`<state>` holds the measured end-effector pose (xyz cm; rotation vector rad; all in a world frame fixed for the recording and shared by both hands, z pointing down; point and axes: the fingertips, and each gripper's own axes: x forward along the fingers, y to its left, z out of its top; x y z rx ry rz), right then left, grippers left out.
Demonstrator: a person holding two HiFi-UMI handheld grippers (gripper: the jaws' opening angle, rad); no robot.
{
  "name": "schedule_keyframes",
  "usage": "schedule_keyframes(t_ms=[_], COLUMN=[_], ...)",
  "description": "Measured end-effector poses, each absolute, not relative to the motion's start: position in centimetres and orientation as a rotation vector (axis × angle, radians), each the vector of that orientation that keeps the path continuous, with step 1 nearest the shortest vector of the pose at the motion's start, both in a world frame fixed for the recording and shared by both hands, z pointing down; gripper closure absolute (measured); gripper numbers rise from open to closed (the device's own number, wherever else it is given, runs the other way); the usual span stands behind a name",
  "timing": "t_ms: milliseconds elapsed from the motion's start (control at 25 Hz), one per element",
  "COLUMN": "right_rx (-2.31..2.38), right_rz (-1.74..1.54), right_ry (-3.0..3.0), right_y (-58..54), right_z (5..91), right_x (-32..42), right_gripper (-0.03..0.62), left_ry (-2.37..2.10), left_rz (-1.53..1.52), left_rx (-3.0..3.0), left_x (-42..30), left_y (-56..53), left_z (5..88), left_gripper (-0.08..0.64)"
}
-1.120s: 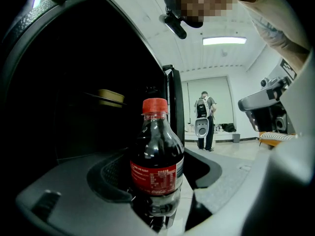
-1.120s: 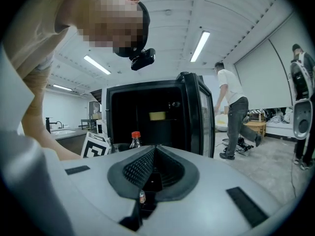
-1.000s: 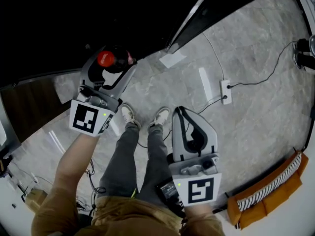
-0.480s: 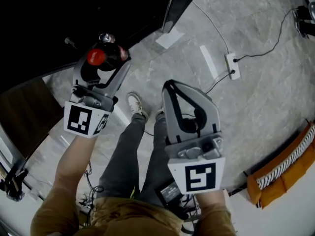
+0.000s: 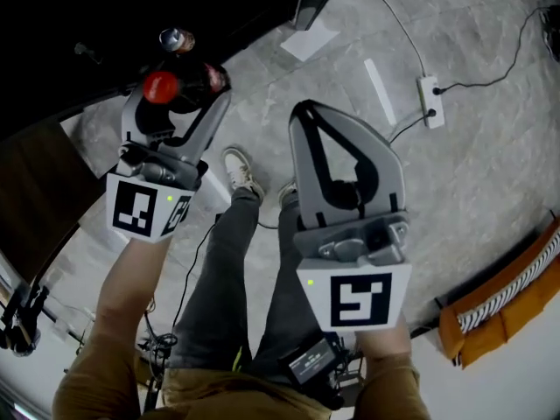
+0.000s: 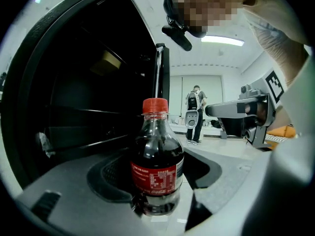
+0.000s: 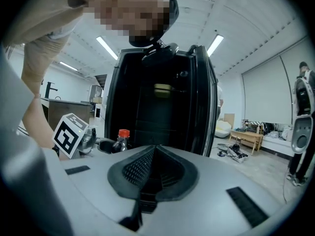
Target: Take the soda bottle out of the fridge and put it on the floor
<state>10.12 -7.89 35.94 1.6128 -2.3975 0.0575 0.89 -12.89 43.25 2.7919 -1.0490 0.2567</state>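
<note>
Holds soda bottle [image 6: 156,166] clamped in left gripper [image 5: 178,94] fingers just outside the fridge [image 6: 88,82]; right gripper [image 7: 155,151] fingers pressed together, empty; lowering to the floor [image 5: 490,191] outstanding.

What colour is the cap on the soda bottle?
Red. The cap of the soda bottle shows best in the left gripper view.

A white power strip [image 5: 429,101] lies at two o'clock in the head view, with a black cable [image 5: 477,85] running off from it. An orange bundle with a striped edge [image 5: 468,339] sits at four o'clock, a white sheet [image 5: 308,42] at twelve, and a white shoe [image 5: 238,171] near the centre.
</note>
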Motion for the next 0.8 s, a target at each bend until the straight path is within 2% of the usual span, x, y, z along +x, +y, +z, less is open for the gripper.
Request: schedule_keyframes(t_ms=[440, 800], right_rx=[1.540, 1.439], right_rz=[-0.021, -0.166], right_ry=[-2.408, -2.473], right_y=[-9.3, -10.3], right_z=[49.3, 55.4], right_x=[10.5, 10.0], right_gripper=[0.591, 0.591], left_ry=[-1.095, -1.104], left_rz=[0.273, 0.274], left_rx=[2.779, 2.826], left_x=[1.5, 1.0], left_y=[-12.1, -12.3], left_z=[57.6, 64.3], left_gripper=[0.252, 0.252])
